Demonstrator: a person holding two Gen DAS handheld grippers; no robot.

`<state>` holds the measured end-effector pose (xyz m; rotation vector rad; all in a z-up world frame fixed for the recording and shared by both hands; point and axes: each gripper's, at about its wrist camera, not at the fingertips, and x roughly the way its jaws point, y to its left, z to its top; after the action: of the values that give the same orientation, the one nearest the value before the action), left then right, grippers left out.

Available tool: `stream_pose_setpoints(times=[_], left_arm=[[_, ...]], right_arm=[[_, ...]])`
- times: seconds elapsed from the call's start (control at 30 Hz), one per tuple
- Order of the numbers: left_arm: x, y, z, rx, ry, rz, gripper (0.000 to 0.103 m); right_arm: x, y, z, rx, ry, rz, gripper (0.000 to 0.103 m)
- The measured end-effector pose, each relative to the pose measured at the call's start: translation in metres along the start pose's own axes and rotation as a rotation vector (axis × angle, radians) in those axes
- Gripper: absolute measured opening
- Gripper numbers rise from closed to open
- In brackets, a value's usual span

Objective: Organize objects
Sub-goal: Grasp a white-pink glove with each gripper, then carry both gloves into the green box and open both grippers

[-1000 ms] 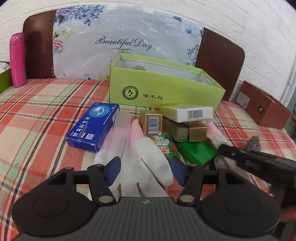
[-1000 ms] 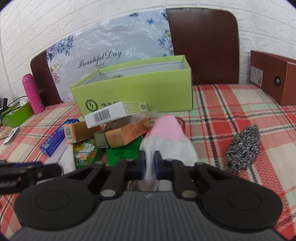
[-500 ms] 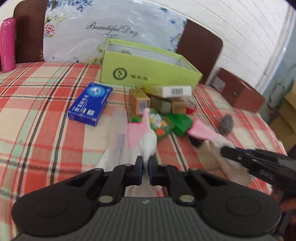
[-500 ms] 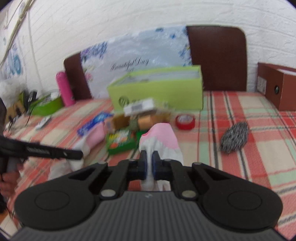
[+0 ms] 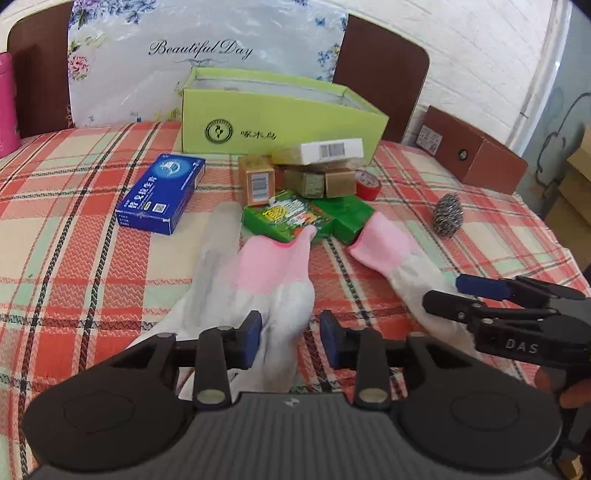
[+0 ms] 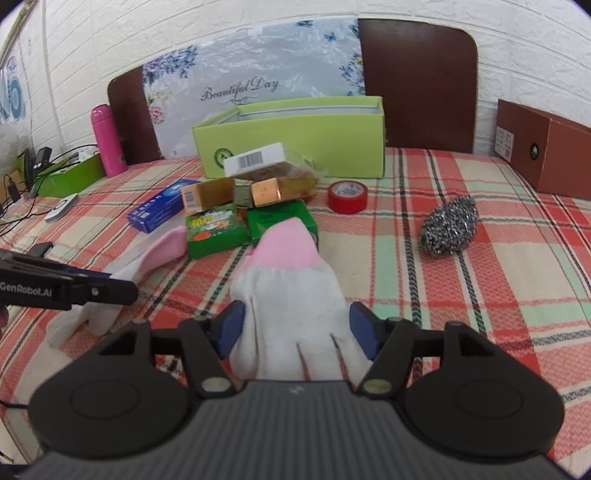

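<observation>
Left gripper [image 5: 290, 341] and right gripper [image 6: 295, 328], jaws just opening, pads clear, each straddle a white-pink glove [image 5: 273, 284] [image 6: 291, 295] (flat on cloth). Green box [image 6: 295, 138] upper centre, contents unseen.

Home bedroom: plaid bedsheet [image 6: 461, 295] fills lower frame, brown headboard [image 6: 417, 85] top centre-right, white brick wall [image 6: 184, 33] behind, household clutter, pink flask [image 6: 105, 140] at left.
</observation>
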<state>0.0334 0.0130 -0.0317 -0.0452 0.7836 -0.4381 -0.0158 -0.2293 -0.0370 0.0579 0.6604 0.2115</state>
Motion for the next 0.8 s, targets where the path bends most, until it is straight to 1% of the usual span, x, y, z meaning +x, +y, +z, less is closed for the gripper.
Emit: stream_pose_setpoints(times=[0.03,0.17,0.2,0.23,0.27,0.3,0.33,0.37,0.4,0.43,0.57,0.8], left_arm=[[0.005,0.001,0.000,0.000,0.012,0.013,0.043],[0.009,0.002,0.000,0.008,-0.008,0.037,0.044],[0.010,0.002,0.001,0.000,-0.009,0.039,0.040],[0.011,0.002,0.002,-0.010,-0.010,0.046,0.026],[0.011,0.002,0.003,-0.018,-0.010,0.048,0.017],[0.012,0.003,0.005,-0.027,-0.007,0.047,0.010],[0.011,0.005,0.006,-0.041,-0.008,0.042,0.008],[0.010,0.005,0.007,-0.050,-0.010,0.033,0.007],[0.007,0.006,0.008,-0.054,-0.015,0.023,0.007],[0.003,0.005,0.010,-0.057,-0.023,0.013,0.006],[-0.014,0.002,0.015,-0.073,-0.068,-0.032,0.006],[-0.036,-0.005,0.038,-0.087,-0.149,-0.097,0.006]], right_arm=[[0.001,-0.001,-0.001,0.004,0.001,0.000,0.063],[0.007,0.002,-0.003,-0.006,0.004,-0.003,0.064],[0.008,0.002,-0.003,-0.005,0.001,-0.003,0.064],[0.010,0.003,-0.003,-0.002,0.004,0.001,0.062],[0.011,0.004,-0.002,0.000,0.008,0.008,0.059],[0.013,0.005,-0.002,-0.003,0.011,0.020,0.050],[0.014,0.006,-0.002,-0.010,0.016,0.034,0.039],[0.015,0.007,-0.002,-0.016,0.022,0.050,0.033],[0.016,0.008,-0.002,-0.020,0.027,0.067,0.017],[0.016,0.009,-0.002,-0.024,0.027,0.085,0.007],[0.006,0.019,0.001,-0.051,-0.010,0.109,0.006],[-0.020,0.019,0.028,0.000,-0.119,0.169,0.006]])
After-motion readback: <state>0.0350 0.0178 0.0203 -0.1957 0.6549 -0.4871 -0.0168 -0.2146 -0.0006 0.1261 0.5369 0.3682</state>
